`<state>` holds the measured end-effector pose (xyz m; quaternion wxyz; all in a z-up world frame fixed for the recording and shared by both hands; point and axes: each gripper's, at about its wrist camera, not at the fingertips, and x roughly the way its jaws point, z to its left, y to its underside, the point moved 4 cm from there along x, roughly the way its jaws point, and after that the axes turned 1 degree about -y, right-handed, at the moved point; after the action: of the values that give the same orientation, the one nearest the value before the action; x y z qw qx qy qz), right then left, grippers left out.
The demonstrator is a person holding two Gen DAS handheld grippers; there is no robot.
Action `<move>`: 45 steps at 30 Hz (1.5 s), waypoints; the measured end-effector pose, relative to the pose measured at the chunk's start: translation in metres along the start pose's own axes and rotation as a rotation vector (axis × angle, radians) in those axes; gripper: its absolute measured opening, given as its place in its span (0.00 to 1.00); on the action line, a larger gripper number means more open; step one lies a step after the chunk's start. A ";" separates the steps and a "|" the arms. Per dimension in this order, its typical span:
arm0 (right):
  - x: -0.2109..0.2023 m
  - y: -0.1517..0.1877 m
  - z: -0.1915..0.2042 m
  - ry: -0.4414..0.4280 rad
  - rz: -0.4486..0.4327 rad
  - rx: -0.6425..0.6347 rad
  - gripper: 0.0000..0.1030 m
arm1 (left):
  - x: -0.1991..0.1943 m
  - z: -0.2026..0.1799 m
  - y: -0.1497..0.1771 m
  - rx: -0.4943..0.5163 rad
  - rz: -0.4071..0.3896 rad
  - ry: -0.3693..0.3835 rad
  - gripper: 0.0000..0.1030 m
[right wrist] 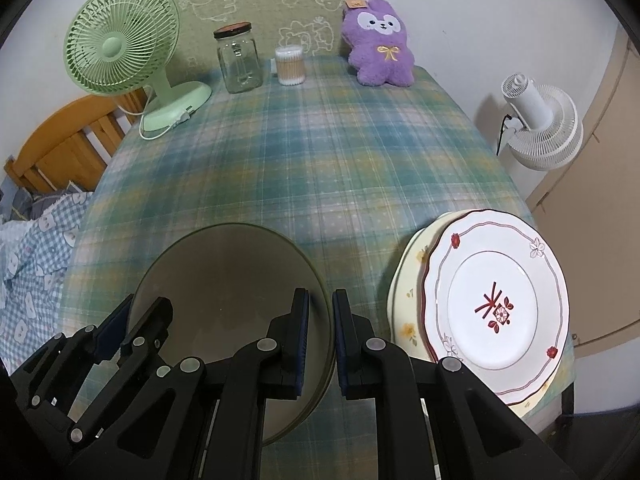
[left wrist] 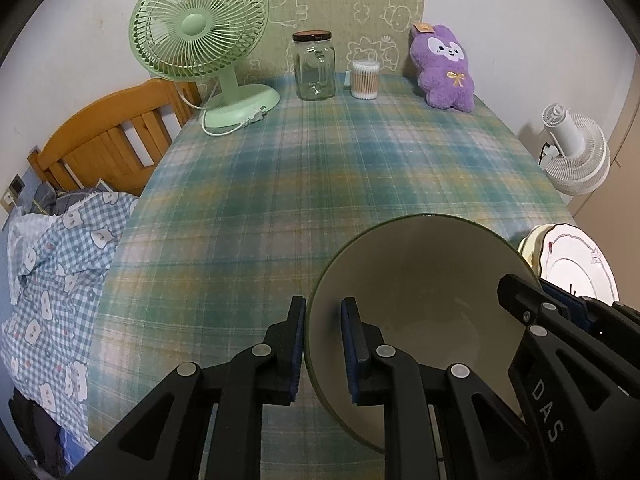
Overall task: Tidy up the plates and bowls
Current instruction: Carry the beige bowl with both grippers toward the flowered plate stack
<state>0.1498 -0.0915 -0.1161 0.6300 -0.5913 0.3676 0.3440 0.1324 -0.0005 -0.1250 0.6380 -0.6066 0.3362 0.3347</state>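
The left gripper point(left wrist: 323, 350) points steeply downward, its jaws clamped on a bowl point(left wrist: 420, 300) rim; the right gripper point(right wrist: 320, 338) does likewise on the opposite rim.

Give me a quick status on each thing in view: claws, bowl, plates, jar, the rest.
left claw: shut on the bowl's left rim
right claw: shut on the bowl's right rim
bowl: empty, gripped on both sides
white plate: stacked on the yellow plate, empty
yellow plate: underneath, on the tablecloth
glass jar: upright, lid on, empty
cotton swab tub: upright, full
green fan: upright
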 end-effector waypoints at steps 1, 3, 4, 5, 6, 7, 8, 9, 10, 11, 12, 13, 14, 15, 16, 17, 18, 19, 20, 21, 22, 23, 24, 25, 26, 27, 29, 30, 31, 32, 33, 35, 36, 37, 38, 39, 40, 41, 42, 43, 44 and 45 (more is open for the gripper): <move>0.000 0.000 0.000 0.000 0.002 0.001 0.15 | 0.000 0.000 0.001 -0.002 0.002 0.002 0.15; -0.001 0.001 -0.001 -0.004 0.006 0.006 0.15 | 0.000 0.000 0.001 -0.005 0.006 0.007 0.20; -0.001 0.002 -0.001 -0.007 0.008 0.004 0.15 | 0.000 0.000 0.001 -0.005 0.008 0.012 0.21; -0.001 0.002 -0.001 -0.009 0.011 0.002 0.15 | 0.000 -0.001 0.001 -0.004 0.010 0.015 0.23; -0.002 0.002 -0.001 -0.009 0.010 -0.001 0.15 | -0.001 -0.002 0.001 -0.002 0.011 0.019 0.25; -0.002 0.001 -0.001 -0.008 0.008 -0.005 0.15 | -0.002 -0.003 0.000 0.002 0.009 0.022 0.26; -0.003 0.000 -0.001 -0.008 0.004 -0.009 0.15 | -0.004 -0.004 -0.001 0.006 0.002 0.021 0.30; -0.005 -0.001 -0.001 -0.010 -0.002 -0.012 0.15 | -0.006 -0.004 -0.002 0.011 -0.006 0.022 0.33; -0.006 -0.002 -0.002 -0.009 -0.007 -0.016 0.15 | -0.007 -0.005 -0.003 0.014 -0.010 0.023 0.35; -0.007 -0.002 -0.002 -0.010 -0.009 -0.020 0.15 | -0.008 -0.005 -0.004 0.016 -0.012 0.026 0.38; -0.007 -0.003 -0.002 -0.013 -0.007 -0.024 0.15 | -0.008 -0.005 -0.004 0.018 -0.012 0.029 0.41; -0.006 -0.003 -0.002 -0.013 -0.004 -0.026 0.15 | -0.007 -0.005 -0.005 0.020 -0.007 0.034 0.43; -0.006 -0.003 -0.002 -0.013 0.000 -0.025 0.15 | -0.006 -0.004 -0.005 0.020 -0.005 0.031 0.46; -0.005 -0.004 -0.003 -0.016 0.004 -0.024 0.17 | -0.005 -0.003 -0.005 0.018 -0.004 0.028 0.48; -0.004 -0.004 -0.003 -0.015 0.007 -0.023 0.20 | -0.004 -0.002 -0.005 0.017 -0.002 0.027 0.49; -0.003 -0.004 -0.004 -0.013 0.010 -0.020 0.22 | -0.003 -0.001 -0.005 0.015 0.000 0.028 0.51; -0.002 -0.005 -0.006 -0.012 0.012 -0.013 0.26 | -0.002 0.001 -0.005 0.008 0.000 0.029 0.53; -0.002 -0.005 -0.007 -0.015 0.013 -0.007 0.28 | -0.001 0.002 -0.005 0.006 -0.003 0.028 0.54; -0.001 -0.005 -0.008 -0.020 0.015 -0.001 0.30 | -0.001 0.002 -0.006 0.006 -0.006 0.027 0.55; 0.001 -0.005 -0.009 -0.024 0.020 0.006 0.32 | 0.000 0.003 -0.006 0.005 -0.004 0.026 0.55; 0.003 -0.005 -0.011 -0.028 0.025 0.011 0.35 | 0.002 0.004 -0.006 0.002 0.001 0.026 0.55; 0.004 -0.005 -0.011 -0.031 0.029 0.017 0.36 | 0.003 0.004 -0.006 -0.004 0.006 0.027 0.56; 0.006 -0.005 -0.012 -0.035 0.034 0.021 0.38 | 0.006 0.004 -0.006 -0.006 0.013 0.029 0.56; 0.008 -0.005 -0.012 -0.039 0.038 0.023 0.40 | 0.008 0.005 -0.005 -0.007 0.019 0.030 0.57; 0.009 -0.005 -0.012 -0.041 0.042 0.026 0.41 | 0.009 0.005 -0.005 -0.008 0.024 0.032 0.59; 0.011 -0.005 -0.013 -0.044 0.047 0.028 0.43 | 0.010 0.004 -0.005 -0.008 0.027 0.034 0.60; 0.015 -0.004 -0.013 -0.051 0.057 0.030 0.44 | 0.014 0.003 -0.004 -0.007 0.039 0.038 0.61; 0.018 -0.004 -0.012 -0.057 0.063 0.029 0.44 | 0.016 0.002 -0.004 -0.006 0.045 0.040 0.62; 0.020 -0.004 -0.012 -0.060 0.070 0.029 0.44 | 0.018 0.001 -0.004 -0.005 0.053 0.042 0.63; 0.022 -0.003 -0.012 -0.063 0.076 0.028 0.44 | 0.020 0.000 -0.003 -0.005 0.060 0.044 0.63; 0.025 -0.003 -0.011 -0.067 0.083 0.027 0.44 | 0.022 -0.001 -0.002 -0.004 0.068 0.048 0.63; 0.030 -0.002 -0.010 -0.075 0.095 0.028 0.44 | 0.026 -0.002 -0.002 -0.004 0.079 0.048 0.63; 0.032 -0.001 -0.010 -0.079 0.100 0.029 0.44 | 0.028 -0.002 -0.002 -0.004 0.084 0.047 0.63; 0.034 -0.001 -0.010 -0.084 0.103 0.031 0.44 | 0.030 -0.002 -0.001 -0.008 0.091 0.046 0.63; 0.035 -0.002 -0.010 -0.089 0.106 0.033 0.44 | 0.032 -0.001 -0.001 -0.010 0.096 0.048 0.63; 0.036 -0.002 -0.009 -0.096 0.108 0.034 0.44 | 0.034 0.000 -0.001 -0.013 0.103 0.050 0.63; 0.037 -0.002 -0.009 -0.100 0.107 0.036 0.44 | 0.034 0.000 -0.001 -0.016 0.104 0.057 0.63; 0.038 -0.002 -0.008 -0.106 0.109 0.036 0.44 | 0.035 -0.001 0.000 -0.013 0.104 0.062 0.63; 0.040 -0.002 -0.008 -0.113 0.112 0.037 0.44 | 0.035 -0.003 0.000 -0.007 0.104 0.065 0.63; 0.041 -0.001 -0.008 -0.119 0.117 0.037 0.44 | 0.035 -0.004 0.001 0.003 0.105 0.068 0.63; 0.043 -0.001 -0.007 -0.121 0.121 0.035 0.44 | 0.034 -0.007 0.002 0.015 0.106 0.072 0.63; 0.044 0.000 -0.005 -0.121 0.127 0.033 0.44 | 0.035 -0.008 0.002 0.022 0.108 0.075 0.63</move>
<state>0.1708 -0.0968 -0.1546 0.6378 -0.5345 0.3711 0.4122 0.1498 -0.0082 -0.1559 0.6124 -0.5929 0.3957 0.3419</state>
